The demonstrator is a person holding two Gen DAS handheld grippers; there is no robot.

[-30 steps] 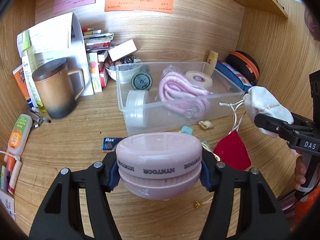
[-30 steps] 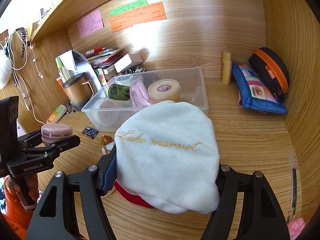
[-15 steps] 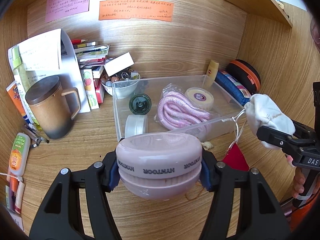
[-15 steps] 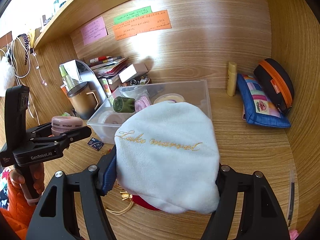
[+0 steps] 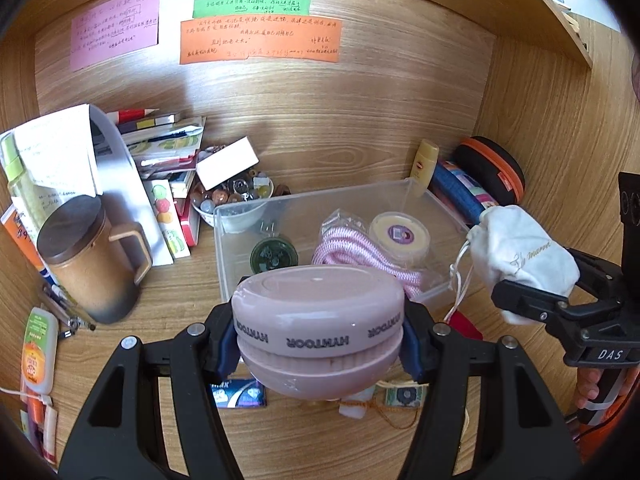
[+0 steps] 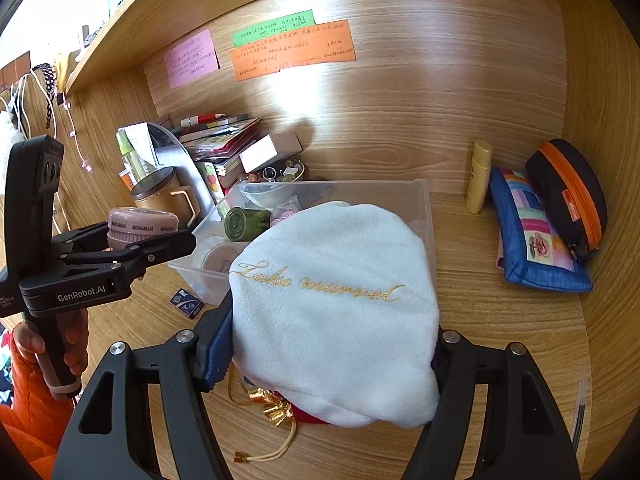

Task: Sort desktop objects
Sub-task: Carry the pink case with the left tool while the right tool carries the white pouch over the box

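My left gripper (image 5: 318, 344) is shut on a round pink case (image 5: 318, 320) marked HYMTOOR, held above the desk just in front of the clear plastic bin (image 5: 434, 208). The case also shows in the right wrist view (image 6: 142, 230). My right gripper (image 6: 334, 356) is shut on a white drawstring pouch (image 6: 336, 312) with gold lettering, held to the right of the bin; the pouch also shows in the left wrist view (image 5: 524, 256). The bin holds a pink rope (image 5: 348, 248), a tape roll (image 5: 398, 236) and a green reel (image 5: 274, 256).
A brown lidded mug (image 5: 88, 260), books (image 5: 168, 148) and a bowl of beads (image 5: 232, 196) stand left and behind. A yellow tube (image 6: 478, 176), blue pouch (image 6: 536, 240) and black-orange case (image 6: 568, 196) sit at right. A small card (image 6: 186, 304), red pouch (image 5: 464, 324) and gold tassel (image 6: 276, 408) lie below.
Both grippers have risen and moved forward toward the bin, each still holding its object. The bin's inside shows more from above.
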